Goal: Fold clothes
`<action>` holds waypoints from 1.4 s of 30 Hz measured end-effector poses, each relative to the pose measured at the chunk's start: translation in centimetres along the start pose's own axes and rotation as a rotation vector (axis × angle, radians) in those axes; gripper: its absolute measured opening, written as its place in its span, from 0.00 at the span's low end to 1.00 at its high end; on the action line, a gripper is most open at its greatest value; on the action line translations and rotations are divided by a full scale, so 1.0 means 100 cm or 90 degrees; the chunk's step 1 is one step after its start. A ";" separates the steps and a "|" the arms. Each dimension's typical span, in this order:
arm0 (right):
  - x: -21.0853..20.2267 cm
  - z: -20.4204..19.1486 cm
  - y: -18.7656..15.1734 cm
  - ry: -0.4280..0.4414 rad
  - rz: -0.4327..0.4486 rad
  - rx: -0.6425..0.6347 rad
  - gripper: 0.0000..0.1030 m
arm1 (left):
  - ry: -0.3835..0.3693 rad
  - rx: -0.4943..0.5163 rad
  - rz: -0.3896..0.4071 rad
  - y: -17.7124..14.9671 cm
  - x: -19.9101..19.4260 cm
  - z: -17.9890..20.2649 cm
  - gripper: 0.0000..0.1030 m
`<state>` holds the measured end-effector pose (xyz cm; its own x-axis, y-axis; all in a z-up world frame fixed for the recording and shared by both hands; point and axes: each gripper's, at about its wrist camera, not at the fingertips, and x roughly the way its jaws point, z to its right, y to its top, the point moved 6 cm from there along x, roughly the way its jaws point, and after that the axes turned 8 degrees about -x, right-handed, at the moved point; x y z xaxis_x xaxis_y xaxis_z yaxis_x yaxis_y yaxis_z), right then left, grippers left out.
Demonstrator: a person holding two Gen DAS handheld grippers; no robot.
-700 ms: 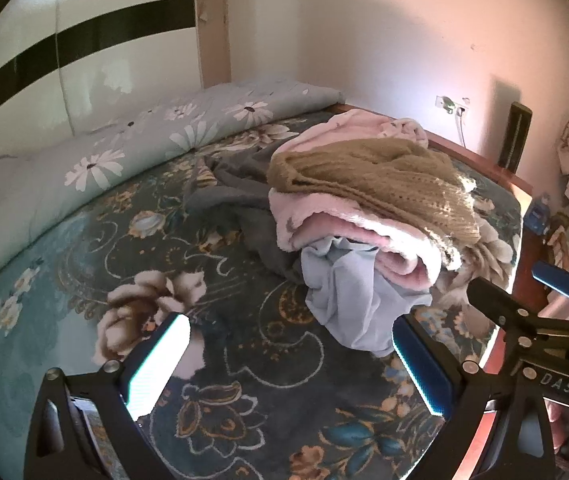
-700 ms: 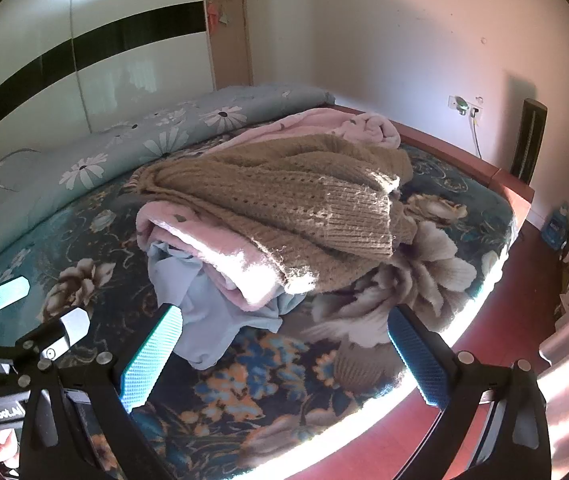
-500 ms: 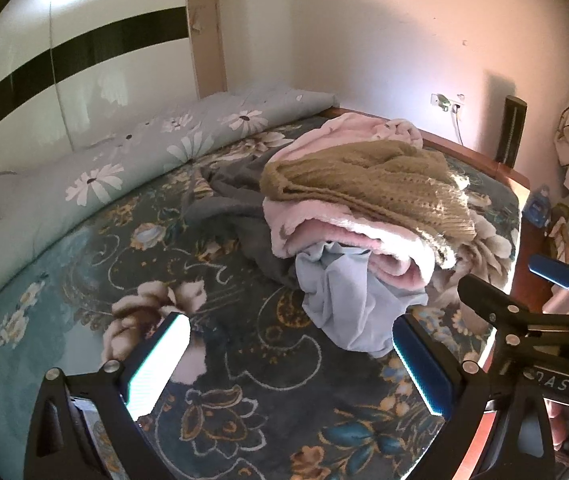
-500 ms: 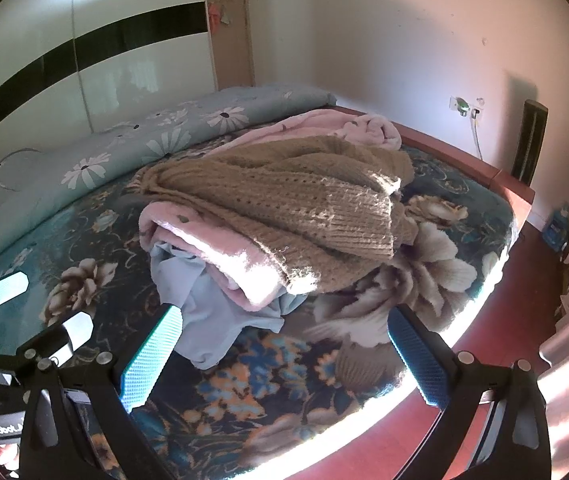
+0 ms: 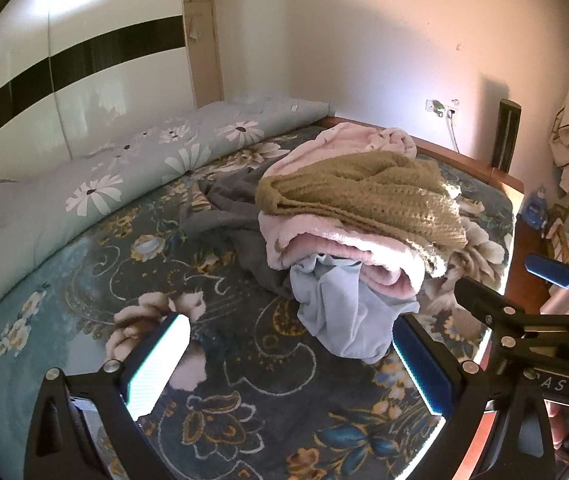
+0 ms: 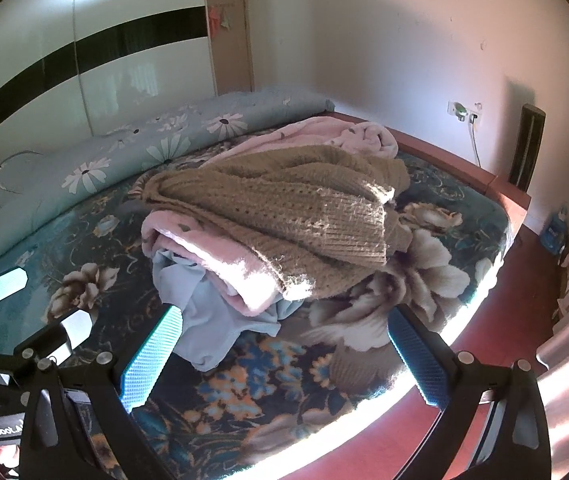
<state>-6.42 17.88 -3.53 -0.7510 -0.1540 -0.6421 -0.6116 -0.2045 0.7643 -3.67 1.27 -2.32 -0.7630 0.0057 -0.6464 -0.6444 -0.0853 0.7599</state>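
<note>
A bed (image 5: 84, 300) fills most of both views, covered by a plush dark-teal spread printed with large cream and blue flowers, its near edge curving brightly in sunlight. Along the far side lies a long rolled quilt (image 5: 132, 168), smooth pale blue with white daisies. Near the middle of the bed sits the pile of clothes (image 6: 276, 232): a loose-knit olive-brown sweater (image 6: 304, 208) with an open, ribbed weave drapes over the top, a thick fleecy pink garment (image 5: 324, 240) is bunched under it, a thin, limp light-blue garment (image 5: 336, 312) spills out toward the front, and a crumpled grey piece (image 5: 232, 200) trails off the pile's far-left side. The left gripper (image 5: 292, 364) and the right gripper (image 6: 284, 356) hover before the pile, each with its textured blue-padded jaws spread wide, holding nothing.
</note>
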 end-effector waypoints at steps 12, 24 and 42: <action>-0.006 -0.002 0.007 0.002 0.025 -0.002 1.00 | -0.009 0.000 0.011 0.005 -0.006 -0.001 1.00; -0.006 -0.007 0.008 -0.005 0.032 -0.011 1.00 | -0.017 0.014 0.011 0.005 -0.007 -0.001 1.00; 0.005 -0.008 0.004 0.016 0.019 0.007 1.00 | -0.016 0.004 0.009 0.003 0.000 -0.004 1.00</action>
<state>-6.88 16.93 -3.59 -0.7629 -0.1838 -0.6198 -0.5913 -0.1892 0.7840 -3.83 0.82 -2.17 -0.7732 0.0301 -0.6335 -0.6336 -0.0797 0.7695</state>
